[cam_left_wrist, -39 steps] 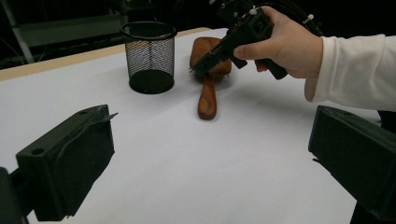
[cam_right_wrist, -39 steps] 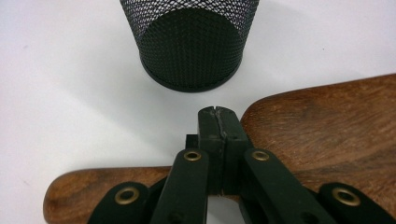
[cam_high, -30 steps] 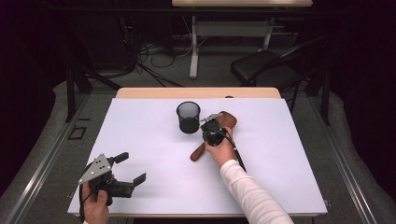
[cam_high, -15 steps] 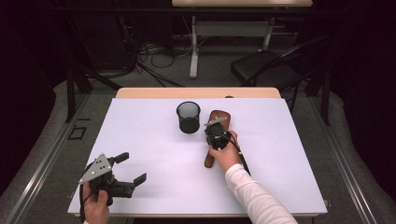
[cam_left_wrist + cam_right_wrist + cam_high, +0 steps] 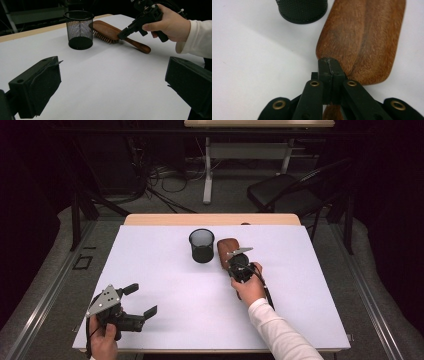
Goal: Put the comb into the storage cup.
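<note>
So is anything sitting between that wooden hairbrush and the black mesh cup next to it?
Nothing visible. The wooden hairbrush lies bristles down on the white table, right beside the mesh cup, with only a narrow strip of bare table between them. The right gripper is over the brush's neck, its fingers closed together there.

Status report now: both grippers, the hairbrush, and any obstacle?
Right gripper shut on hairbrush neck. Left gripper open, idle. Brush lies bristles down beside mesh cup.

left hand-held gripper [image 5: 134, 301] jaws wide apart; right hand-held gripper [image 5: 234, 261] jaws pressed together.
</note>
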The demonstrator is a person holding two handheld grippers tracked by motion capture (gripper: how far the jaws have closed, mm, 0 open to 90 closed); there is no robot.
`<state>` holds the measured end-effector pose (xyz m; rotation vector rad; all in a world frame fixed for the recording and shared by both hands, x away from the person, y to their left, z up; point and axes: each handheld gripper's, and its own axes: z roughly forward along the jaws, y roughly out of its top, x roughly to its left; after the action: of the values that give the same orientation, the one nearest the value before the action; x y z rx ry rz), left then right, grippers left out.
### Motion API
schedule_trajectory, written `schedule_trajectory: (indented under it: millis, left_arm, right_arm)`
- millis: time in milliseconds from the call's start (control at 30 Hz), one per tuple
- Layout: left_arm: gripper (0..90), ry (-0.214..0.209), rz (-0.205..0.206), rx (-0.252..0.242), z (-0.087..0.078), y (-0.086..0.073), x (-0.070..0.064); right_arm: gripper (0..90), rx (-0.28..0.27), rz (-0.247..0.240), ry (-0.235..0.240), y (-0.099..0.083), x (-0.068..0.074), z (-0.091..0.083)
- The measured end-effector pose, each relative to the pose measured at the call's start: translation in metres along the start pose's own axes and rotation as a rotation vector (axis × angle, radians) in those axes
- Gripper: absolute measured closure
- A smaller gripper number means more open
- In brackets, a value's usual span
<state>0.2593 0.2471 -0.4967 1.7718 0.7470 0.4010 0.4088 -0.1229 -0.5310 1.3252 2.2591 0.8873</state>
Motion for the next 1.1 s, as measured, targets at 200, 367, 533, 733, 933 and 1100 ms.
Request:
schedule_trajectory:
  millis: [200, 367, 533, 733, 933, 1100]
  left_arm:
    - [0.2, 0.001, 0.000, 0.002, 0.001, 0.000, 0.000]
    - [0.2, -0.001, -0.002, 0.000, 0.000, 0.000, 0.000]
    - [0.2, -0.001, -0.002, 0.001, 0.001, 0.000, 0.000]
    - [0.2, -0.001, -0.003, 0.001, 0.001, 0.000, 0.000]
    - [0.2, 0.000, 0.000, 0.003, 0.001, 0.000, -0.001]
    - [0.3, -0.003, -0.001, -0.002, 0.001, 0.000, -0.001]
  right_arm:
    - [89.5, 0.002, 0.007, 0.005, -0.001, -0.003, -0.002]
    - [86.5, -0.005, 0.018, 0.006, -0.002, -0.003, -0.003]
    - [80.7, -0.007, 0.024, 0.012, -0.001, -0.004, -0.007]
    - [69.1, 0.000, 0.041, -0.022, -0.002, -0.003, -0.014]
    - [56.6, 0.037, 0.077, -0.035, -0.002, -0.004, -0.014]
    - [50.8, 0.079, 0.085, -0.075, -0.003, -0.004, -0.008]
